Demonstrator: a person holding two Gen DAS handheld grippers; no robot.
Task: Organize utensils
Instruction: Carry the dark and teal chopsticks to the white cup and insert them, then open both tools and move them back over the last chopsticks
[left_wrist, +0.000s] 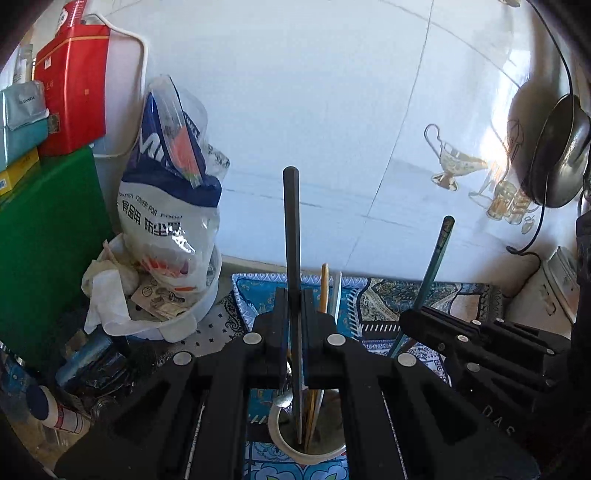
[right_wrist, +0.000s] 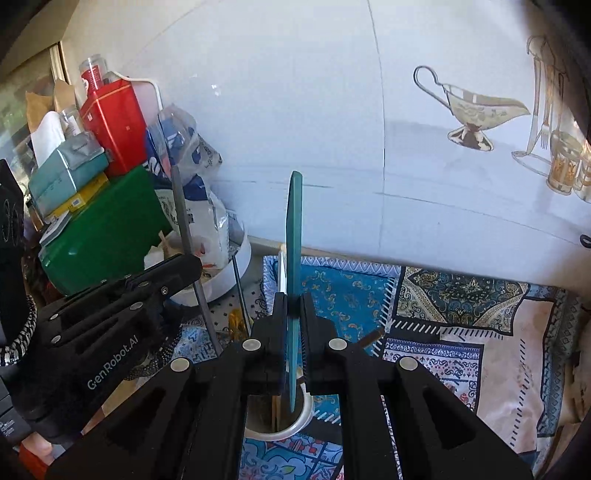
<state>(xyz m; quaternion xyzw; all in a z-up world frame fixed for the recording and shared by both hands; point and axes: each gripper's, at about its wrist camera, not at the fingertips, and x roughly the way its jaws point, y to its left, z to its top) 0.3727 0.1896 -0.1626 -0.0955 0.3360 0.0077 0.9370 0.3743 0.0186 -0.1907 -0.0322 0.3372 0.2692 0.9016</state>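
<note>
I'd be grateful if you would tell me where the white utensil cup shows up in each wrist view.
Left wrist: white cup bottom centre, beneath the left gripper.
Right wrist: cup bottom centre, beneath the right gripper.
Shared landmark: red tin, upper left in both.

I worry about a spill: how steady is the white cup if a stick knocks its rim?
Probably tippy: the white cup is tall, narrow, and stands on patterned cloth, a soft footing. The long sticks in it reach well above the rim, likely making it top-heavy. The black chopstick looks stiff, so a knock would carry straight through.
</note>
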